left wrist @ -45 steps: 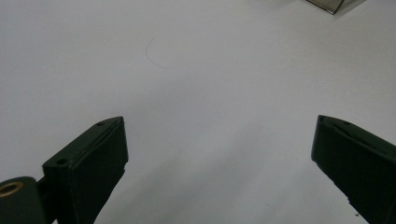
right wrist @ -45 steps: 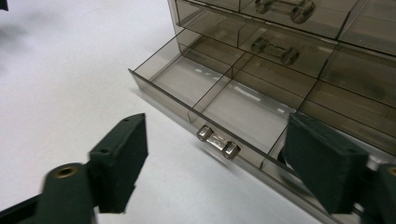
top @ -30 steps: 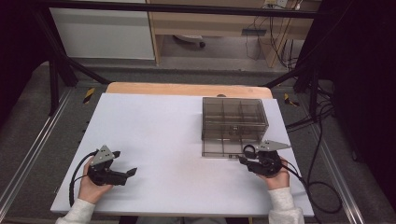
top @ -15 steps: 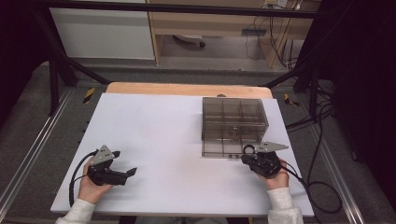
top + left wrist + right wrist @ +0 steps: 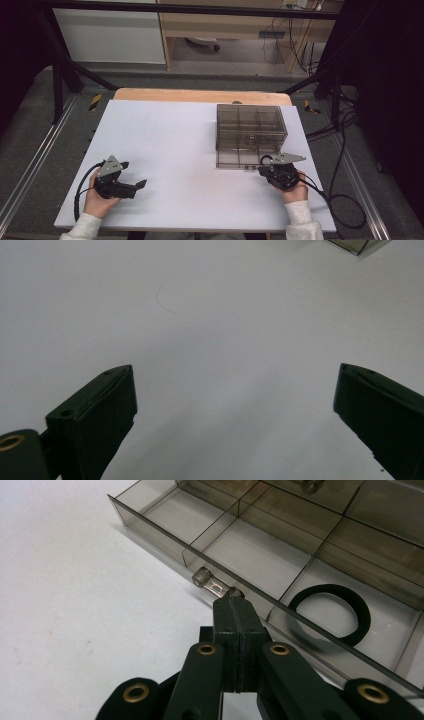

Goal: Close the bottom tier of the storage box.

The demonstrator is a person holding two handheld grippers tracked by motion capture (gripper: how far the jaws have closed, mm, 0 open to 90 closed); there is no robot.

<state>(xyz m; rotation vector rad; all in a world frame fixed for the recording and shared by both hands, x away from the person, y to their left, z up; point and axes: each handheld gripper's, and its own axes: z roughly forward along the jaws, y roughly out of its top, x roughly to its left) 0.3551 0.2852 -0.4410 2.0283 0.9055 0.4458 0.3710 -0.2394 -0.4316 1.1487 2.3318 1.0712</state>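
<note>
White table (image 5: pixel 175 145) carries one smoked-plastic organizer box (image 5: pixel 250 131) at far right, its lower drawer (image 5: pixel 280 565) drawn partway toward you so the near compartments lie bare, a black ring (image 5: pixel 330 615) lying flat in the near right one. Your right gripper (image 5: pixel 272 172) sits at the drawer's front edge, its jaws having just been closing and now pressed together, apparently pinching the small clear handle tab (image 5: pixel 212 584), likely to work the drawer. Your left gripper (image 5: pixel 131 186) rests near left, well apart from the box, jaws spread wide over bare tabletop with nothing between them, apparently waiting.
</note>
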